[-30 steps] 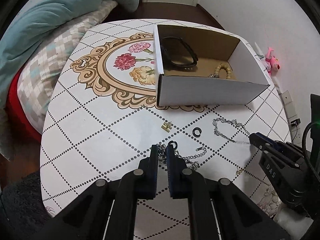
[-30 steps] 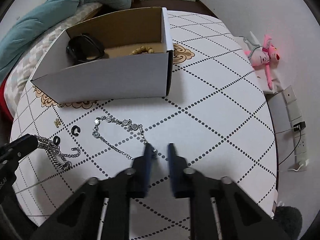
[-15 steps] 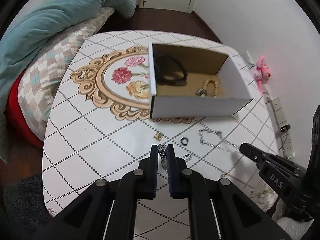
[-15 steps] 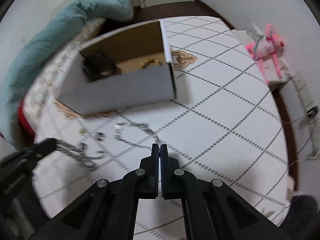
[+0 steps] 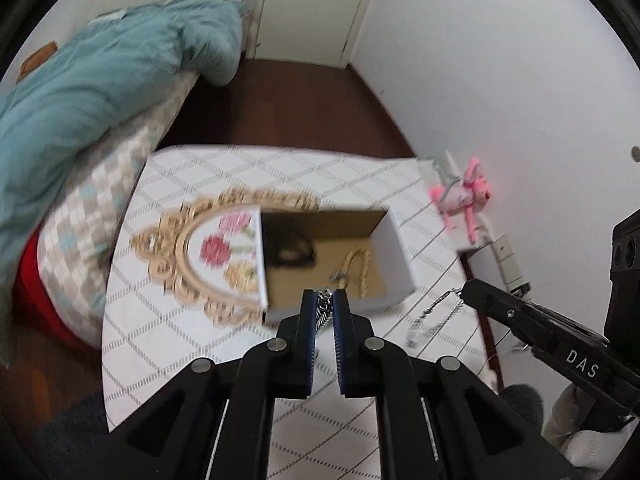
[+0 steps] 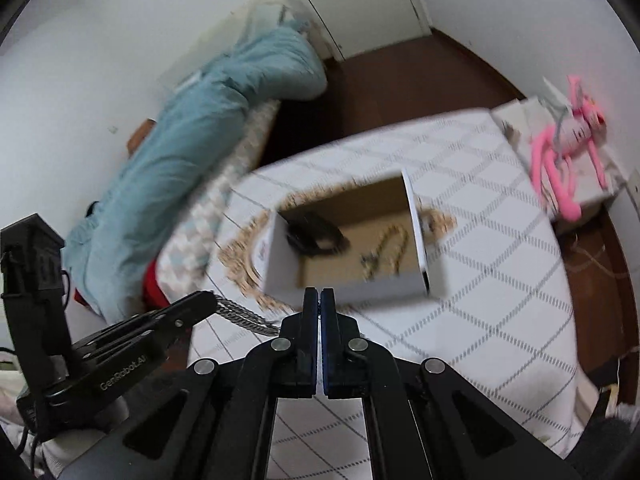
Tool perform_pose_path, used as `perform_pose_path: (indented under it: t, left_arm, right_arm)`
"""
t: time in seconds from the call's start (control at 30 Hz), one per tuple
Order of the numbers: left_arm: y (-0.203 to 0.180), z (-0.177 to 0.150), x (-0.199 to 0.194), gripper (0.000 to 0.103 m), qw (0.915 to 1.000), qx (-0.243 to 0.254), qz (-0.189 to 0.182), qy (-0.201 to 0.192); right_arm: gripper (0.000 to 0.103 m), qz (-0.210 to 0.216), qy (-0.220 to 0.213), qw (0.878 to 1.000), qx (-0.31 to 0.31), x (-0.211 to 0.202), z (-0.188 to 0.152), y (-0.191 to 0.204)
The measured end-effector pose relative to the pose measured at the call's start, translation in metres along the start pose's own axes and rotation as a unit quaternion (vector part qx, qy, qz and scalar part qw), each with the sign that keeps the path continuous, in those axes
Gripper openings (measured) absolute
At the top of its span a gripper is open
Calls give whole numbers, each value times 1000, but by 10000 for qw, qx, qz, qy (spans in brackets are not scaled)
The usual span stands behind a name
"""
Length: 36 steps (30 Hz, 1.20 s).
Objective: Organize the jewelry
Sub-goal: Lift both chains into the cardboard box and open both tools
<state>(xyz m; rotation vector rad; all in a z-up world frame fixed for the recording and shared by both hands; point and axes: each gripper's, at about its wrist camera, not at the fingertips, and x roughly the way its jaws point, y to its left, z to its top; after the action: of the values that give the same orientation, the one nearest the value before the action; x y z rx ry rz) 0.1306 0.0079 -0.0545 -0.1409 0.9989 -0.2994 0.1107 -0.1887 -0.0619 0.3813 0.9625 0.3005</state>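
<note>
While the left gripper (image 5: pixel 324 298), marked "GenRobot.AI", pinches a thick chain (image 5: pixel 322 307) above the table (image 5: pixel 168 328), the right gripper (image 6: pixel 320 295), marked "DAS", clamps a thin chain (image 5: pixel 436 308) near the box (image 5: pixel 394 240).

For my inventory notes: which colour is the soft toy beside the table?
Pink. The soft toy shows best in the right wrist view.

My left gripper (image 5: pixel 324 300) is matte black, its linkage arms pinned with round silver screws, and blue pads line the inner faces of the fingers (image 5: pixel 307 320). My right gripper (image 6: pixel 320 300) is built the same way. From the side, white lettering shows: "DAS" on the right unit's body, "GenRobot.AI" on the left's, with thin black cables behind it.
</note>
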Motion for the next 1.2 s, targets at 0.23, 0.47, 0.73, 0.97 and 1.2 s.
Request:
perform_pose_path:
  t: [0.23,0.47,0.73,0.97,1.2]
  left_arm:
    - [-4,48,8,6,9996,242,13,-131]
    - [10,59,63,6,9985,186,-28,512]
    - [22,48,105,8,9927,-71,15,1200]
    - [39,47,114,64,9902,-260,597,1232]
    - [48,45,108,75,9898,-152,1073,926]
  right_arm:
    - [1,-91,-96,9993,-351,2,53,14]
    - [1,-464,396,9972,-428,61,86,-3]
    - [1,-427,829,9952,-284,109,100,-21]
    - [1,-606,1373,9880,-351,153,104,-33]
    - [28,-1330,1253,9813,-606,155,103,-42]
